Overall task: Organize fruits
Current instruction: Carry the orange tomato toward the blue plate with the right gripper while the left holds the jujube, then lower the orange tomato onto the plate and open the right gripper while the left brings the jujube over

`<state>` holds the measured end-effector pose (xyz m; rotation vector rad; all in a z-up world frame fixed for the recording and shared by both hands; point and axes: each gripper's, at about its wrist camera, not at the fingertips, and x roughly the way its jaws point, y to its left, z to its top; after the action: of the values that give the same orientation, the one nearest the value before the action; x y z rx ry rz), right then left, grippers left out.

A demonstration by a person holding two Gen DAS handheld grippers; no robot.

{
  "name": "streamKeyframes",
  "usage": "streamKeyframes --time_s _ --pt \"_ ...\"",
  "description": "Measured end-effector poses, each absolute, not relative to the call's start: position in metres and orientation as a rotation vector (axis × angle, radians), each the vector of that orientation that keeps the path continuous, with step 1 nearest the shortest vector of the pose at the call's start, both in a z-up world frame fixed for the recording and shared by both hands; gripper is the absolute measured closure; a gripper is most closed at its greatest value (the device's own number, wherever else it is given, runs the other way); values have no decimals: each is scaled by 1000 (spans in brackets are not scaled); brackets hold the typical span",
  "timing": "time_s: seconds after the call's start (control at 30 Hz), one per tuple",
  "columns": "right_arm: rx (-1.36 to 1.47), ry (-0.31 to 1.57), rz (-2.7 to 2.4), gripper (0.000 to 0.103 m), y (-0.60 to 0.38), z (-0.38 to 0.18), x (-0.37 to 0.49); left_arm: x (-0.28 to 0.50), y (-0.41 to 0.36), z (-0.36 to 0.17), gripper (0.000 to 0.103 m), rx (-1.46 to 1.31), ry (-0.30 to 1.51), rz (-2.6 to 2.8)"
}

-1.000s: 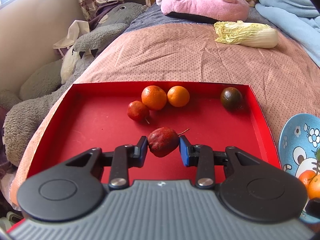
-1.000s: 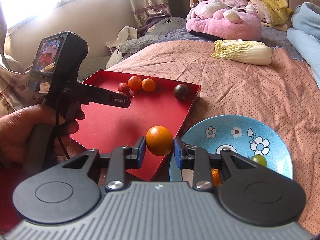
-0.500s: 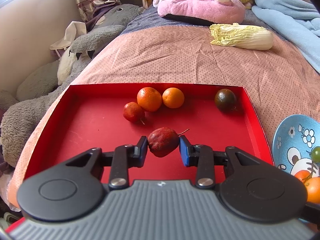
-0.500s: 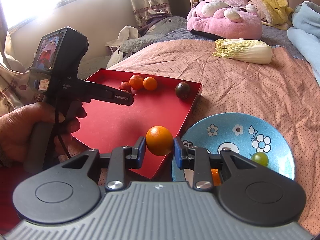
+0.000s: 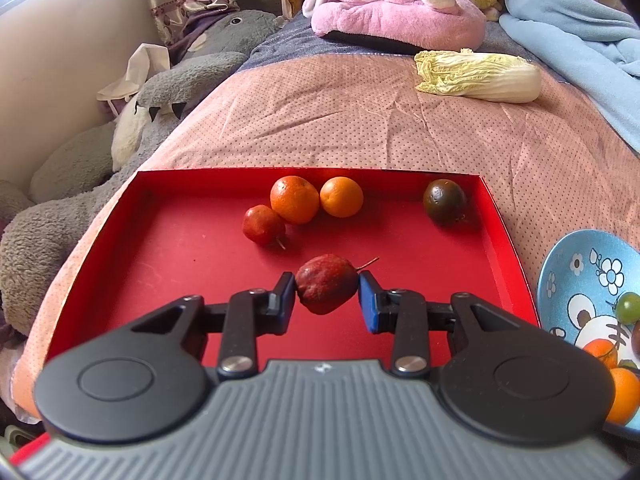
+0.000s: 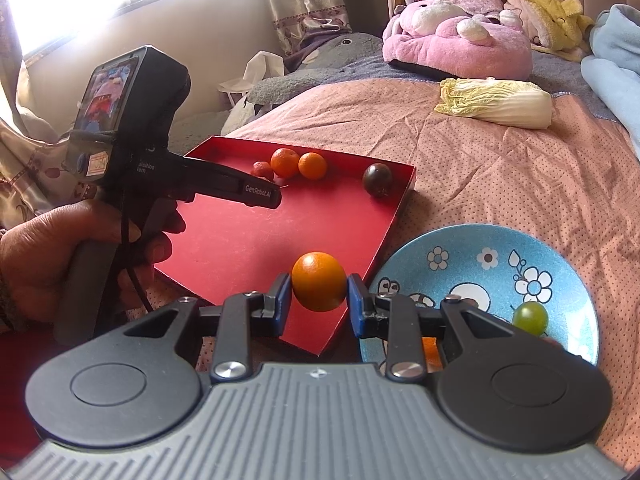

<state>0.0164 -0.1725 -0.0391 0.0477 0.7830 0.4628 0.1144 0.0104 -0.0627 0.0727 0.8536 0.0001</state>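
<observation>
My left gripper (image 5: 327,296) is shut on a wrinkled dark red fruit (image 5: 326,289) with a stem, held over the red tray (image 5: 168,264). At the tray's far side lie a small red fruit (image 5: 262,224), two oranges (image 5: 295,199) (image 5: 341,196) and a dark round fruit (image 5: 444,201). My right gripper (image 6: 319,298) is shut on an orange (image 6: 319,287) above the tray's near right corner (image 6: 352,312). The left gripper's body (image 6: 132,140) shows in the right wrist view.
A blue patterned plate (image 6: 560,264) right of the tray holds a green grape (image 6: 530,317) and oranges (image 5: 622,394). A napa cabbage (image 5: 478,76) lies further back on the pink bedspread. Plush toys (image 5: 400,8) and a blue blanket (image 5: 580,40) are behind; grey plush (image 5: 80,184) at the left.
The left gripper has moved slightly back and right with the red fruit, so the tray looks further left. The right gripper has drifted a little toward the tray with its orange.
</observation>
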Motion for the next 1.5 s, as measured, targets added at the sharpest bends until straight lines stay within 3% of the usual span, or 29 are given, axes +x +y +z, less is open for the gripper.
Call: streamKeyframes --time_s 1.5 --pt "117 782 163 68 -309 -65 9 63 -72 -59 66 134 781 -302"
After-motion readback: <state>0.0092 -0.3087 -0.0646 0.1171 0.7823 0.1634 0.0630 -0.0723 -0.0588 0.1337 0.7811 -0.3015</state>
